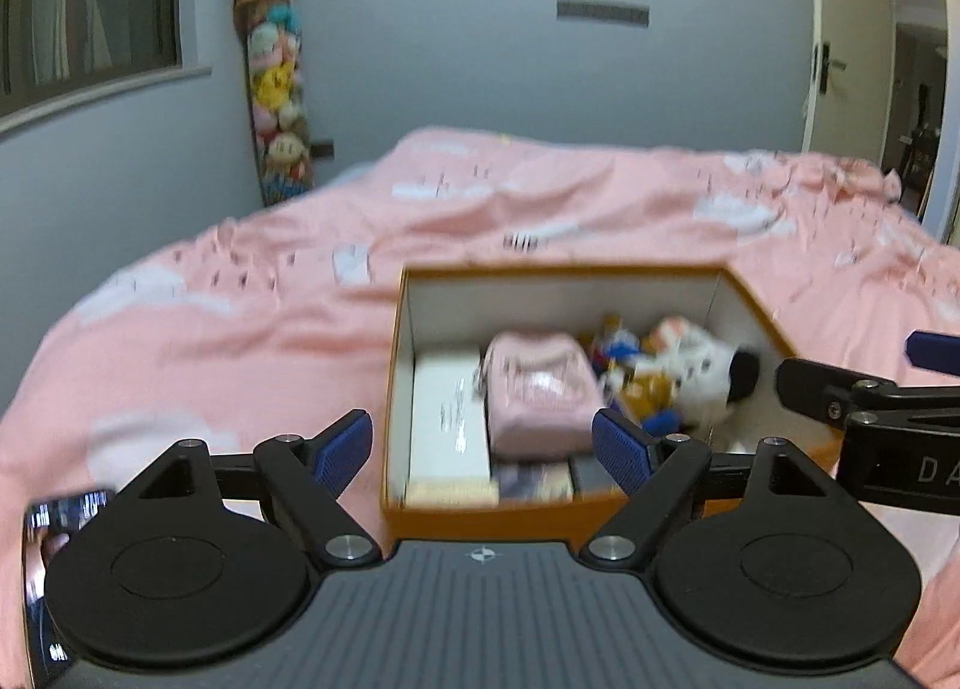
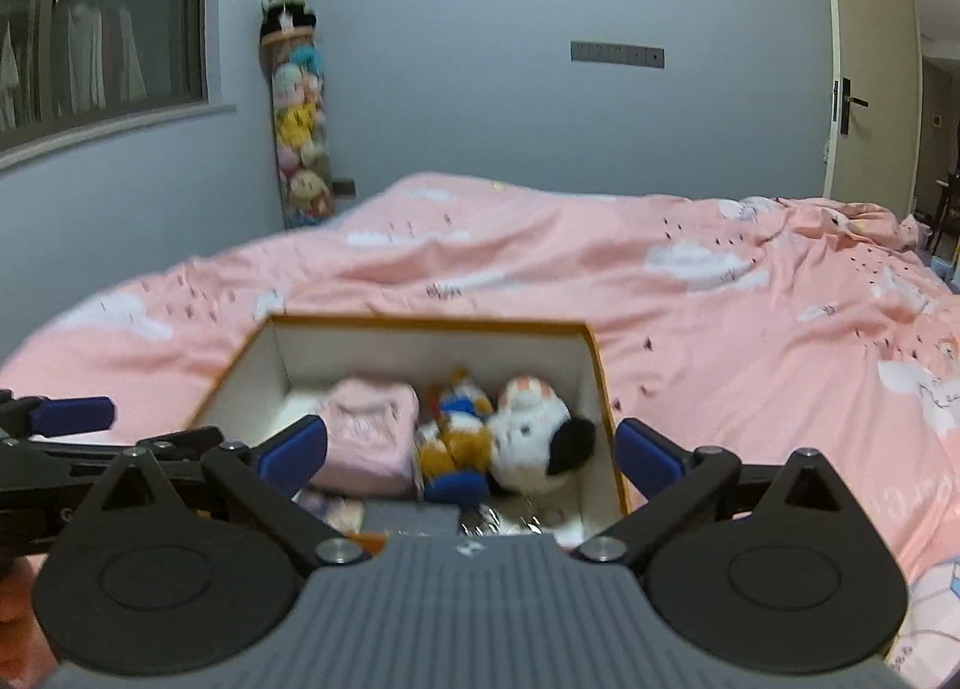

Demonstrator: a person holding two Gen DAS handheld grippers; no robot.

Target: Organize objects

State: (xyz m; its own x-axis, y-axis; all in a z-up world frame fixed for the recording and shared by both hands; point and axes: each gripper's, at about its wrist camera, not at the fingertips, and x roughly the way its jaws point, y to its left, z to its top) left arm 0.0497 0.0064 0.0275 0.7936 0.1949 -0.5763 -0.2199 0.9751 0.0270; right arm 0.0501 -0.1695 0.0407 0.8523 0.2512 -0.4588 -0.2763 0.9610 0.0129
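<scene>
Blue-padded tongs frame both wrist views, each pair spread wide with nothing between the pads and nothing touched. Nearest the left tongs (image 1: 483, 452) sits the near wall of an orange box (image 1: 750, 293), open-topped and white inside, resting on the bed; the right tongs (image 2: 471, 452) hang over the same near wall from the other side, so the two pairs stand side by side at the box's front, the right one showing at the right edge of the left view. The box's long axis runs away from both pairs, toward the far wall of the room. Inside, near to far and left to right in the left view: a white flat carton (image 1: 447, 425) lies along the left wall, a pink pouch (image 1: 540, 395) sits just beside it at the centre, then a small blue-and-orange plush (image 2: 456, 443) and a white plush with a black ear (image 2: 534, 437) crowd the right half. The pouch lies straight ahead of the left tongs and is nearer to them; the plush toys lie straight ahead of the right tongs. As a judgement, the objects already rest in the box and either pair would have to dip forward and down to reach one. Beyond the box spreads the pink quilt (image 2: 690, 293), and at the far wall stands a column of stuffed toys (image 1: 276, 83).
</scene>
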